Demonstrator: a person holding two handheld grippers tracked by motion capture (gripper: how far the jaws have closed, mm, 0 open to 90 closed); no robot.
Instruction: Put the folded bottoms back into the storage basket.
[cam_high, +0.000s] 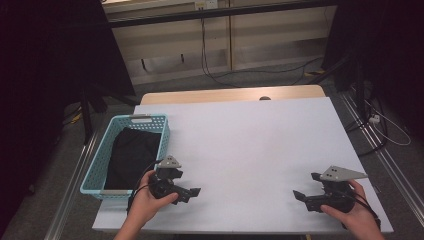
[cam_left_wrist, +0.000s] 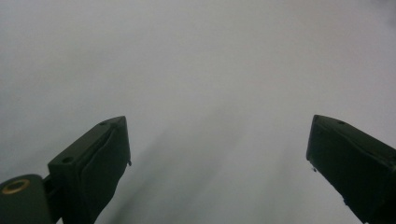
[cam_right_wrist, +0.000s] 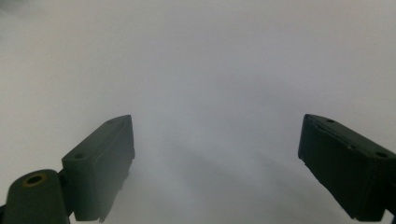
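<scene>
A teal plastic basket (cam_high: 95, 172) stands at the table's left side with a black cloth (cam_high: 131, 155) lying inside it. My left gripper (cam_high: 186, 182) rests low over the white table (cam_high: 250, 140) just right of the basket's near corner, held in a hand. In the left gripper view its jaws (cam_left_wrist: 218, 121) stand wide apart with nothing but bare white surface between them. My right gripper (cam_high: 306, 186) sits near the table's front right, pointing left. It is open as well, and the right gripper view has bare table between the jaws (cam_right_wrist: 217, 119).
A wooden strip (cam_high: 230, 95) runs along the table's far edge. Beyond it are cables on the floor (cam_high: 220, 75) and dark stands at both sides. The white surface between the two grippers is wide and flat.
</scene>
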